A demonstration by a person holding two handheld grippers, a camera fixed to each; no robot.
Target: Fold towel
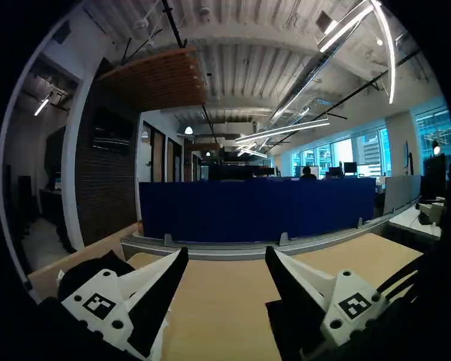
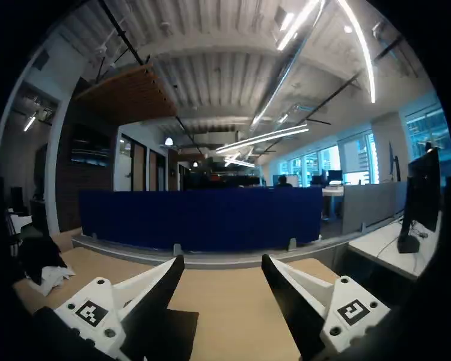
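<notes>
Right gripper view: right gripper [image 2: 222, 259] wide open, empty, pale cloth [image 2: 52, 278], possibly the towel, far left on surface [image 2: 225, 304]; left gripper [image 1: 227, 249] likewise open, empty.

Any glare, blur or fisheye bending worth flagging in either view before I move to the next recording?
Left gripper view: sharp but dim overall, the ceiling light strip is blown out and bowed by the fisheye, and the windows glow blue-white. Right gripper view: equally sharp, with the same overhead glare, the monitor is nearly a silhouette, and the blue partition curves slightly.
</notes>
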